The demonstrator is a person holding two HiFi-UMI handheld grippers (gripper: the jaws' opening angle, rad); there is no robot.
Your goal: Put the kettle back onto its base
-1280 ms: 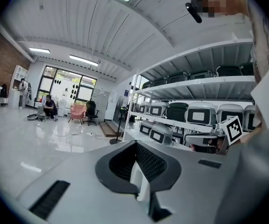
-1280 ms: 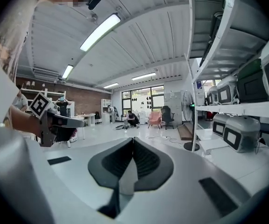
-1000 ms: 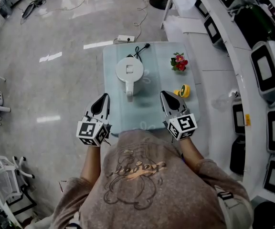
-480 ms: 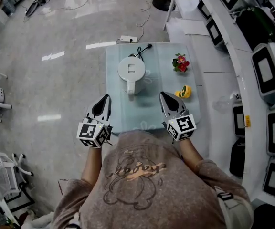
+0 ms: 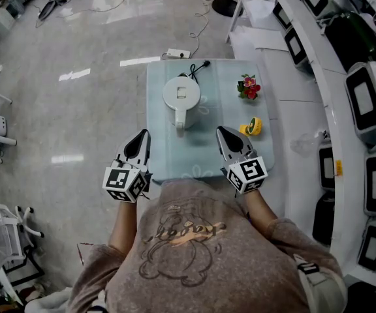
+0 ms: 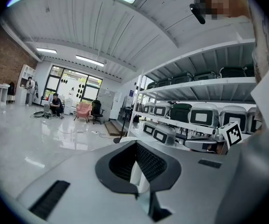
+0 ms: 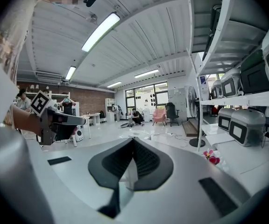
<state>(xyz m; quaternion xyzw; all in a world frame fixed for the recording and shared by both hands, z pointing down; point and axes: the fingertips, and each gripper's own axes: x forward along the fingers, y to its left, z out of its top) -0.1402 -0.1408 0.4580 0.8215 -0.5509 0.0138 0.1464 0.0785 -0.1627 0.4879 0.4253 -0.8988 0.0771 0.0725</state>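
Hardly anything moved: left gripper [image 5: 141, 137], right gripper [image 5: 223, 135] idle at lower centre, jaws together, empty; kettle [image 5: 181, 98] upper centre, seemingly already seated

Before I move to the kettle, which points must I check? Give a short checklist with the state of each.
1. Kettle upright on the table: ok.
2. Kettle sitting on its base: cannot tell from above.
3. Left gripper empty: ok, jaws together.
4. Right gripper empty: ok, jaws together.
5. Jaws open for grasping: not ok.
6. Flowers clear of the way to the kettle: ok.
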